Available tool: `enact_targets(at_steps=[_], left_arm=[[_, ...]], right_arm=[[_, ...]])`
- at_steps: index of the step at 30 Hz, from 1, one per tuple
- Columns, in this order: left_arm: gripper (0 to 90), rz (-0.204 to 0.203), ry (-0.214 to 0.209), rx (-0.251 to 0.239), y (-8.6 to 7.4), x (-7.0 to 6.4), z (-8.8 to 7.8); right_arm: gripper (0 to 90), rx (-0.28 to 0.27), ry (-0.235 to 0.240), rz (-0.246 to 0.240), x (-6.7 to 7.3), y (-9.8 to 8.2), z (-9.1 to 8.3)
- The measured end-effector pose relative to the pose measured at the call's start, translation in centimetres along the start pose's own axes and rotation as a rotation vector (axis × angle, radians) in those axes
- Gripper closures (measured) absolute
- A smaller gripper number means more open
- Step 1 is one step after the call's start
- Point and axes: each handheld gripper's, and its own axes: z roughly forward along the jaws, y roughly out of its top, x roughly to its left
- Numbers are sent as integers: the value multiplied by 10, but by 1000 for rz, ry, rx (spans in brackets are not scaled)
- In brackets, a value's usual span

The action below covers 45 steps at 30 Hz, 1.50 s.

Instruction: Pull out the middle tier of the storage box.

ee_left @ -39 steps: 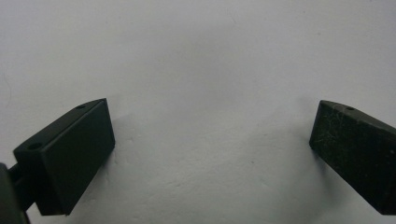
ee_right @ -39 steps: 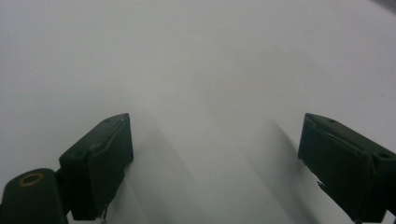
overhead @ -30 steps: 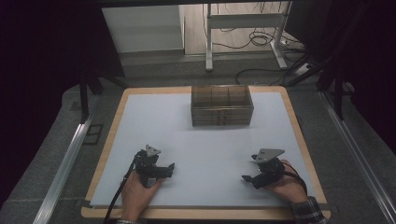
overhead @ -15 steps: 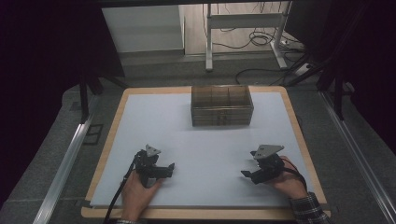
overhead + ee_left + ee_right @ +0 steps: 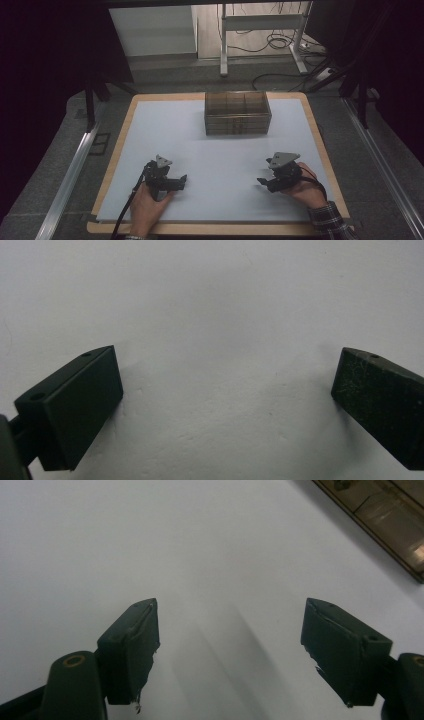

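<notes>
my left tongs [image 5: 181, 181]: wide apart, empty | my right tongs [image 5: 261, 181]: just been closing, jaws apart, empty | both above white desk [image 5: 220, 150]

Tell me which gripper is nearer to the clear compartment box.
Right, narrowly. The right gripper sits below the clear compartment box and a little to its right; the left gripper sits below it and farther off to the left. Both are open, apart from the box.

Compartment box [image 5: 238, 113] at the table's [image 5: 210, 150] far middle, left hand-held gripper [image 5: 179, 181] near-left, right hand-held gripper [image 5: 263, 181] near-right
</notes>
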Motion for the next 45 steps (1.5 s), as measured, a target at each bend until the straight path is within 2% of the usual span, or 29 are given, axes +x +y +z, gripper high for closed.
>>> enact_targets(at_steps=[9, 23, 31, 33, 45], left_arm=[[0, 0, 0, 0, 0, 0, 0], [0, 0, 0, 0, 0, 0, 0], [0, 1, 0, 1, 0, 0, 0], [0, 1, 0, 1, 0, 0, 0], [0, 1, 0, 2, 0, 0, 0]], right_arm=[[293, 0, -36, -39, -4, 10, 4], [369, -10, -101, -61, -9, 20, 14], [391, -7, -128, -85, -12, 25, 20], [410, 0, -150, -102, -13, 27, 23], [435, -1, -198, -127, -18, 35, 33]])
